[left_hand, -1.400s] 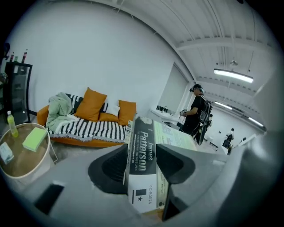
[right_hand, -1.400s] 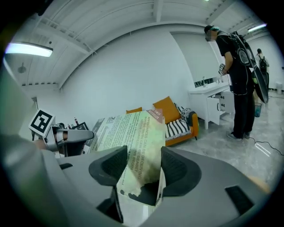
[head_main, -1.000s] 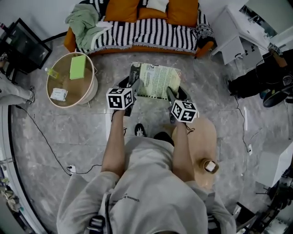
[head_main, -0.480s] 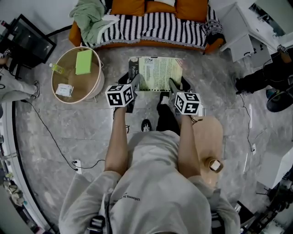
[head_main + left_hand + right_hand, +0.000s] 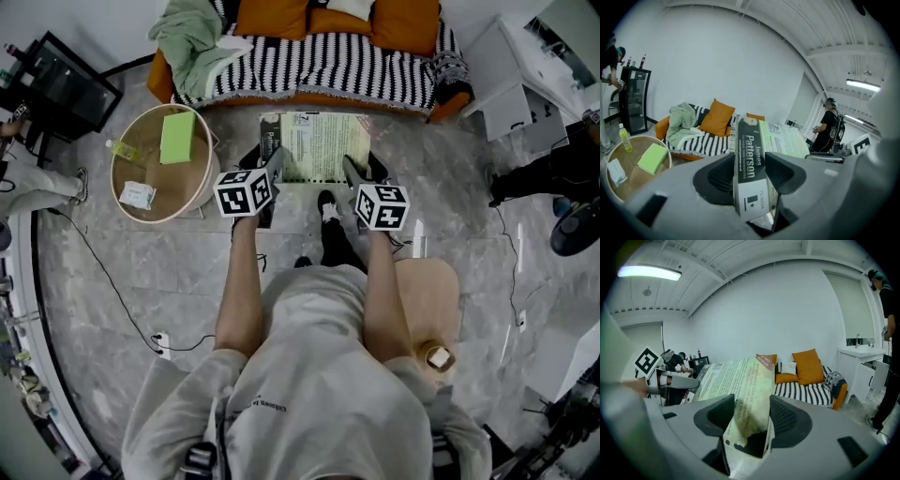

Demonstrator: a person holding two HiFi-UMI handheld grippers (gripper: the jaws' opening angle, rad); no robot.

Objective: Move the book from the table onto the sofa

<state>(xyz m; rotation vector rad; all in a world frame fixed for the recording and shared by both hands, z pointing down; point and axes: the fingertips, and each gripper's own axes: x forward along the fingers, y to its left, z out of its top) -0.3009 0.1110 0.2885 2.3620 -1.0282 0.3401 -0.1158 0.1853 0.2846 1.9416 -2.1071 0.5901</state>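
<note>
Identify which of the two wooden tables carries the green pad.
The round table at the person's left, near the sofa; the green pad lies on it. The table at the right bears a cup, no pad.

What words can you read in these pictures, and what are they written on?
"James Patterson": on the book's spine, held in the left claw.
"YC-00024": on the white sticker low on that spine, as best I can read.
"BESTSELLER": on the corner banner of the back cover.
The back cover's small print and the shirt print are too blurred to read.
</note>
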